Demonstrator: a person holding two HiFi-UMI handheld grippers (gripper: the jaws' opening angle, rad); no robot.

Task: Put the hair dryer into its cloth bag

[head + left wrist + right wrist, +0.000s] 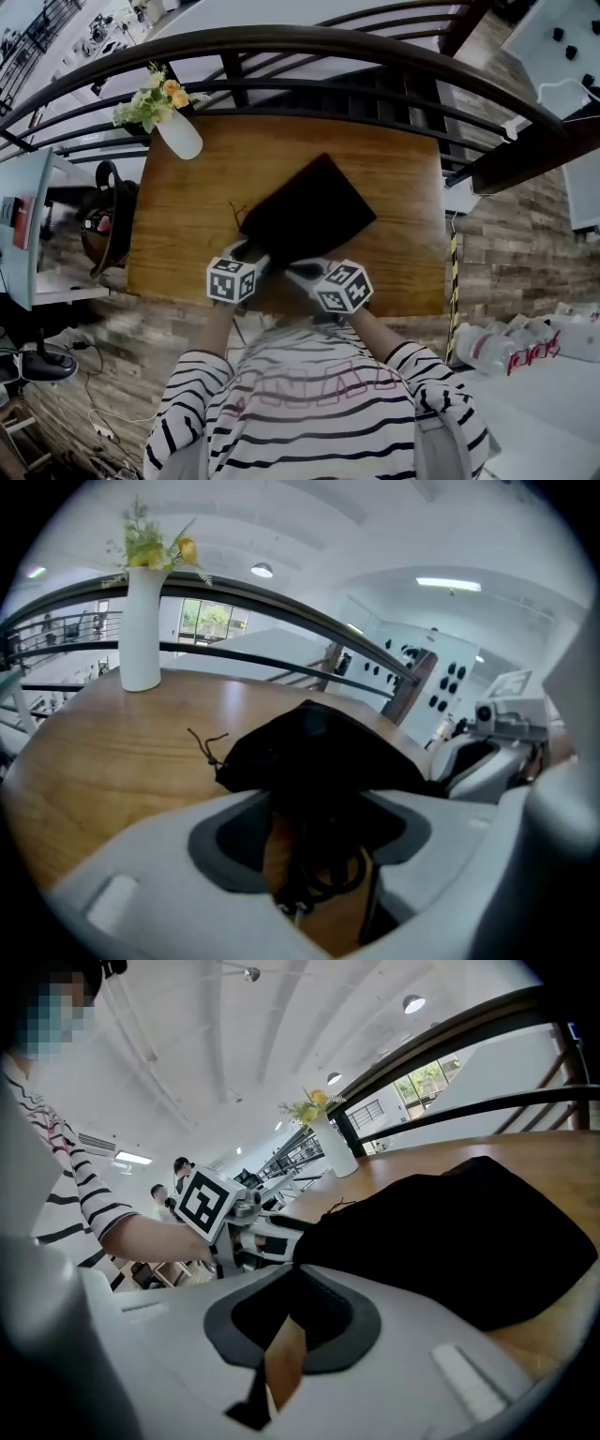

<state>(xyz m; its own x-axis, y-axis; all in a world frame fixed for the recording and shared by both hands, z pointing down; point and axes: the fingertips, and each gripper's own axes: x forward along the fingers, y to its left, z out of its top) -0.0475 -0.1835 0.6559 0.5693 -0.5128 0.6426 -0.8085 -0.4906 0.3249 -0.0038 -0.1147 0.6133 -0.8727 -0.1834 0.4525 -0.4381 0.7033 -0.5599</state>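
Two tools tilted down at the cloth bag: left tool agape, right tool apparently tight on its hem.

A: Clothes, quick?
B: White long-sleeved shirt with black horizontal stripes, faint pink lettering across the chest. Striped sleeve ends short of the wrist.
A: Grippers?
B: Left pale-grey plastic two-jaw gripper and right pale-grey plastic two-jaw gripper, same build. Each carries a white cube with black square markers. Dark-grey rubbery pads line the jaws.
A: Other marks?
B: Raised pale rectangular tab on each shell.
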